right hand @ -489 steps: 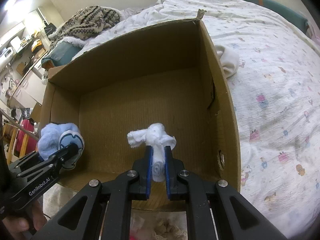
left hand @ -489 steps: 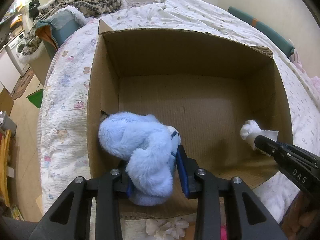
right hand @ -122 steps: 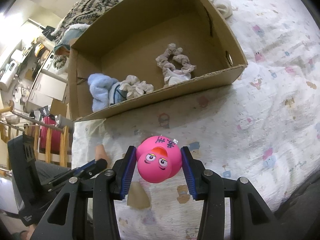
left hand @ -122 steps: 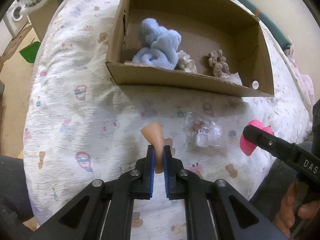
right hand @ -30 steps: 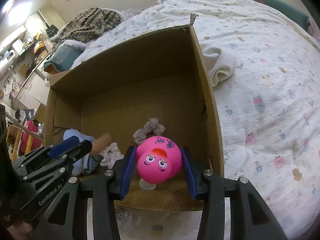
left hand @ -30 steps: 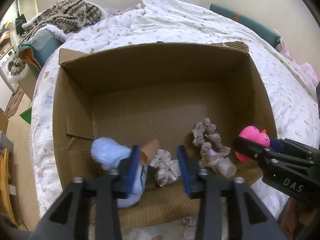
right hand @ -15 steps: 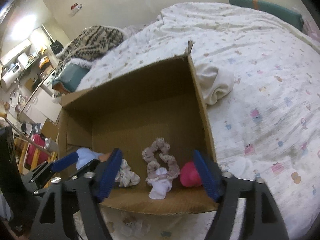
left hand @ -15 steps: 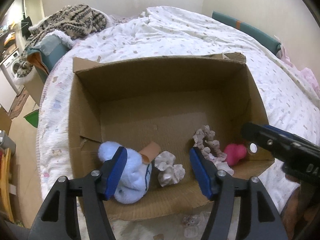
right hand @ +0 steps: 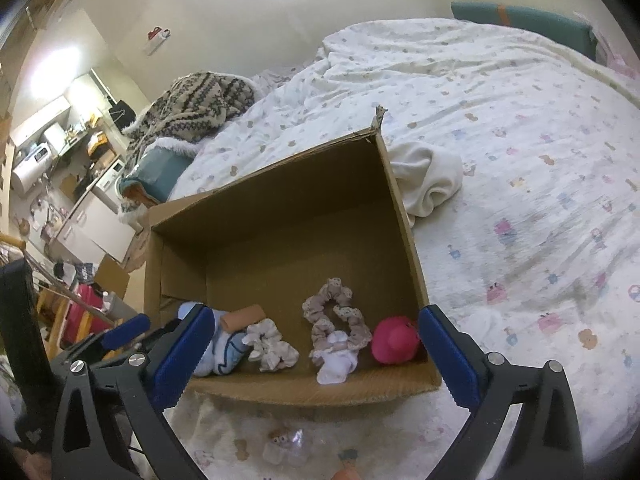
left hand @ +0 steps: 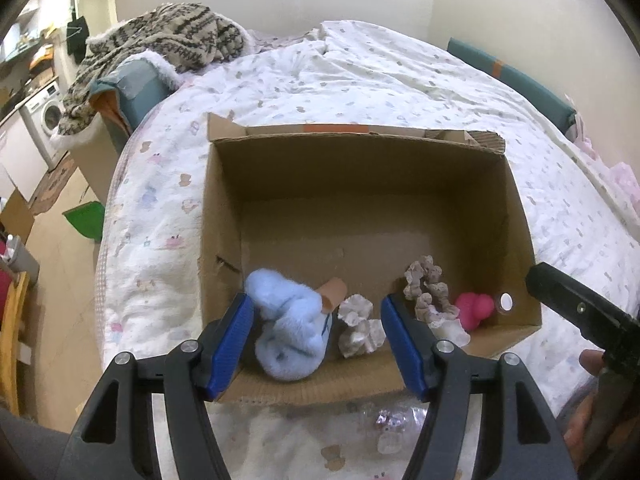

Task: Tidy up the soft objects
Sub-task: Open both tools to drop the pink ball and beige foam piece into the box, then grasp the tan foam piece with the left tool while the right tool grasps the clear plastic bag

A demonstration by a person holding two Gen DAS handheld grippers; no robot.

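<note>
An open cardboard box stands on the bed. Along its near wall lie a blue plush toy, a peach cone-shaped piece, a white scrunchie, a beige lace scrunchie, a white cloth bit and a pink rubber duck. My left gripper is open and empty above the near wall. My right gripper is open and empty, also at the near wall.
A clear plastic packet with a small toy lies on the bedsheet in front of the box. A white cloth lies beside the box's right wall. A patterned blanket is piled at the bed's far left.
Both grippers have pulled back and up from the box with jaws wide open. The pink duck and the peach piece now lie inside the box.
</note>
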